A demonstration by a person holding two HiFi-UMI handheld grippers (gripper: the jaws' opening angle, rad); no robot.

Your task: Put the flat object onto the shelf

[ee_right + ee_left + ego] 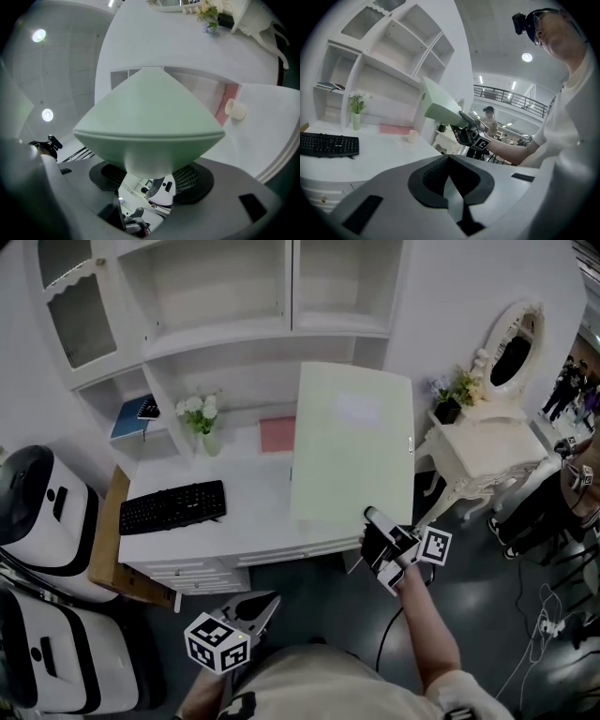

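Note:
The flat object is a large pale green board (pixel 352 442). It hangs tilted over the right end of the white desk (pixel 234 493), below the white shelf unit (pixel 262 329). My right gripper (pixel 372 517) is shut on its near lower corner. In the right gripper view that corner (pixel 150 122) sits between the two dark pads of my right gripper (pixel 151 172). My left gripper (pixel 270 600) hangs low in front of the desk, close to my body. In its own view the left gripper (pixel 450 164) has its jaws together and holds nothing; the board (pixel 440 105) shows beyond it.
On the desk lie a black keyboard (pixel 173 506), a pink pad (pixel 277 434), a vase of white flowers (pixel 199 418) and a small cream candle (pixel 412 136). A blue book (pixel 131 416) lies in a left shelf nook. A white dressing table (pixel 487 451) stands right, white machines (pixel 37 512) left.

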